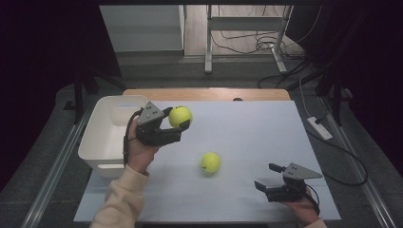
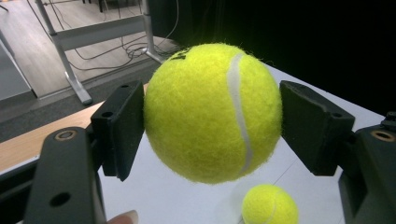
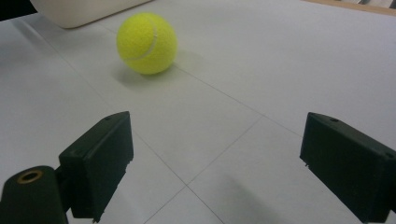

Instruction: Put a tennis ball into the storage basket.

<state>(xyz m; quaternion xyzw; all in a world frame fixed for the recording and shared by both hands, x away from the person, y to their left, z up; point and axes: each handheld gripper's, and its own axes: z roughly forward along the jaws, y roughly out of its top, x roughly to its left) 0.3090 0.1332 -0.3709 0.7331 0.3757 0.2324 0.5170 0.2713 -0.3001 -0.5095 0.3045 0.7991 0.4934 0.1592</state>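
Here, the left gripper [image 1: 183, 124] clamps a fuzzy yellow-green tennis ball [image 1: 180, 116] between its black pads, lifted clear of the pale grey table [image 1: 247, 123] just beside the white plastic bin [image 1: 102, 137]. The carry looks to be the step in hand — the next move likely calls for swinging left over the bin and releasing. A second yellow-green tennis ball [image 1: 210, 162] lies mid-table, ahead of the right gripper [image 1: 266, 176], whose jaws stand wide and empty. A dark mark on the held ball is too small to read.
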